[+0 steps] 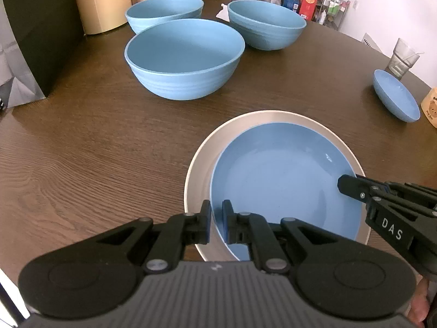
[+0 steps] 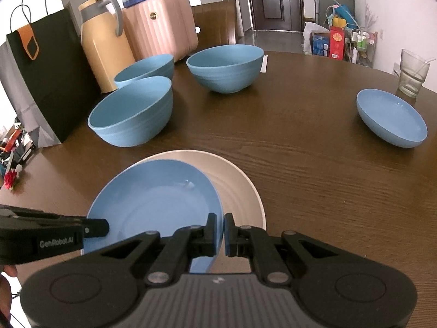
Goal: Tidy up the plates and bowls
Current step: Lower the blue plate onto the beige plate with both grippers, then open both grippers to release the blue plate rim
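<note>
A shallow, glossy blue round plate [image 1: 284,180] is sitting over a wider matte beige round plate [image 1: 199,169] on the dark wood-grain table [image 1: 95,150]. The left gripper [image 1: 216,224] and right gripper [image 2: 220,232] are each pinching its thin rim on opposite sides, jaws closed tight on it. Three deep ribbed blue bowls [image 1: 183,57] are standing farther back, and a second shallow blue plate [image 2: 390,117] is lying near a clear glass tumbler [image 2: 413,72].

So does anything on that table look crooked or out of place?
Only the blue plate: both claws, left and right, pinch its rim, and it sits off-centre over the beige plate, toward one side. The other blue plate lies alone. Nothing spilled or broken.
</note>
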`<state>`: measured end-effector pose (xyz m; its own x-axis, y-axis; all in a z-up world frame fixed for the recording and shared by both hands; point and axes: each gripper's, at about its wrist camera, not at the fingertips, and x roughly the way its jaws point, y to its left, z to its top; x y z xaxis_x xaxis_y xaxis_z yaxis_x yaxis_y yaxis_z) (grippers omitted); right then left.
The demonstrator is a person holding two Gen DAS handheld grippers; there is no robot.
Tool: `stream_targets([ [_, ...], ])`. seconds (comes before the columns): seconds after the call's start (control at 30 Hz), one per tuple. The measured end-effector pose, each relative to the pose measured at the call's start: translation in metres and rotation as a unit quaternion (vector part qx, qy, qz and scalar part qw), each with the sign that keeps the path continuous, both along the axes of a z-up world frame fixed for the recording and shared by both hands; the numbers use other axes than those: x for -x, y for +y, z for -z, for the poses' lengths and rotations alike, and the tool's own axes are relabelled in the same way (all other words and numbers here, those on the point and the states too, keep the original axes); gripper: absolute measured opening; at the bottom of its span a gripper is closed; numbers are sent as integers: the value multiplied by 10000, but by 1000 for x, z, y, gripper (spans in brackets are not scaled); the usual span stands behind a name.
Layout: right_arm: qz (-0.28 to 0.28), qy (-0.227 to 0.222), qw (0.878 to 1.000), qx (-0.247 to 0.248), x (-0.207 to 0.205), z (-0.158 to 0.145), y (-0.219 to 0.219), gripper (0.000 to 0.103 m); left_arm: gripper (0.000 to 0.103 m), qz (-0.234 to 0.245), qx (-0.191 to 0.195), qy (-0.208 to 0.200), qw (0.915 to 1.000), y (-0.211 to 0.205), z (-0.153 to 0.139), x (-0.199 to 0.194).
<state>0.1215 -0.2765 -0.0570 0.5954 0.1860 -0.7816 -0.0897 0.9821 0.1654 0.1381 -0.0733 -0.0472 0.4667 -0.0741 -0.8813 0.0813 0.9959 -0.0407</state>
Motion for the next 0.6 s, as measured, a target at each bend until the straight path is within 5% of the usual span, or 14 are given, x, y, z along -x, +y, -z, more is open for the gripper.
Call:
stream_targets([
  [0.6,18,22,10000,84,-8,11,0,6,9,76,69,-18,9999,-2,9,-5],
])
